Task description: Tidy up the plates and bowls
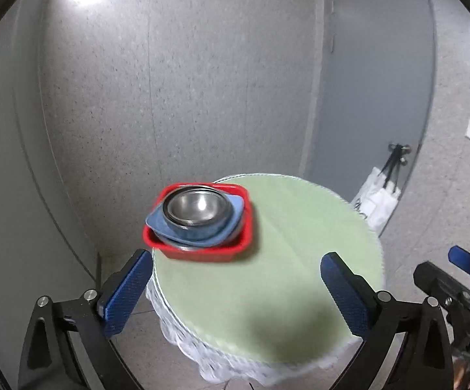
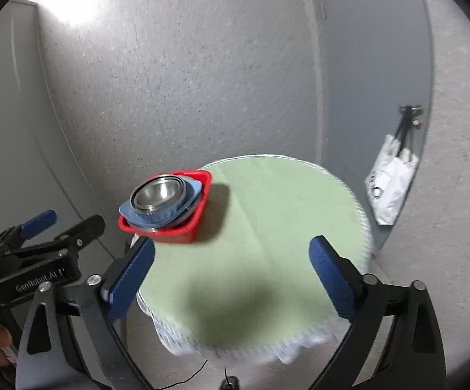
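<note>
Looks like a plain home hallway or entry corner. Ahead of the tongs, speckled grey wallpaper (image 1: 202, 81) and a grey door (image 1: 374, 81) with a white bag (image 1: 377, 201) hung from its handle. Below and between the tongs, a small round table (image 1: 267, 276) under green cloth and lace, bearing stacked household dishes (image 1: 199, 217).

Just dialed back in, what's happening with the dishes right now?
Nothing is being held. Both handheld tongs, left and right, stand wide open and empty, back from the round table with its green cloth. The dishes sit nested at the table's far left edge: a red square tray at the bottom, a blue plate in it, and steel bowls stacked on top. The rest of the tabletop shows only cloth.
</note>
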The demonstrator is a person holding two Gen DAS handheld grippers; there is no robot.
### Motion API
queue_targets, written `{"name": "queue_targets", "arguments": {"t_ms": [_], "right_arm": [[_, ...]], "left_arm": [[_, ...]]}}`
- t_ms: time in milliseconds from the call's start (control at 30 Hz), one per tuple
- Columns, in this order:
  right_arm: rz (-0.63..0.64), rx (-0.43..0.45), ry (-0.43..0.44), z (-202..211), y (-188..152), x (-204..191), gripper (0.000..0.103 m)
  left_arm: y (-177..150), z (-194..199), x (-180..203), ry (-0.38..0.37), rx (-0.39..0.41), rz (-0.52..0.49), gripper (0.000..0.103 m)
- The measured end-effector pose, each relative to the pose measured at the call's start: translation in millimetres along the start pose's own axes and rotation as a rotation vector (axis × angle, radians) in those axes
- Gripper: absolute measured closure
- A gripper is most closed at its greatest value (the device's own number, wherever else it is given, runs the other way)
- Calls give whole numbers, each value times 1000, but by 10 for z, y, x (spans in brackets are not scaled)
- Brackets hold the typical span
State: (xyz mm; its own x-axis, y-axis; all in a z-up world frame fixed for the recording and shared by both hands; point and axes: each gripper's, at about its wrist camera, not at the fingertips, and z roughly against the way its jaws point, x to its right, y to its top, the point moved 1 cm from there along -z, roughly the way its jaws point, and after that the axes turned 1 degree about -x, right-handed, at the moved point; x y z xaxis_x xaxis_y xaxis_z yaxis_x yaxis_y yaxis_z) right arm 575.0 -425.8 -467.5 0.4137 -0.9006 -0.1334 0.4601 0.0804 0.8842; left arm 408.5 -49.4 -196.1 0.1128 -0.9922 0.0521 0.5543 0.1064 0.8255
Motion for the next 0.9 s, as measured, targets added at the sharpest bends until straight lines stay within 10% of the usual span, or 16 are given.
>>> {"name": "queue_targets", "arguments": {"t_ms": [333, 900], "right_arm": [[-9, 97, -84, 1481, -566, 432, 0], [5, 246, -198, 2847, -1066, 158, 0]], "left_arm": [[-897, 1513, 811, -44, 86, -74, 1], [-1637, 2792, 598, -122, 241, -107, 1]]}}
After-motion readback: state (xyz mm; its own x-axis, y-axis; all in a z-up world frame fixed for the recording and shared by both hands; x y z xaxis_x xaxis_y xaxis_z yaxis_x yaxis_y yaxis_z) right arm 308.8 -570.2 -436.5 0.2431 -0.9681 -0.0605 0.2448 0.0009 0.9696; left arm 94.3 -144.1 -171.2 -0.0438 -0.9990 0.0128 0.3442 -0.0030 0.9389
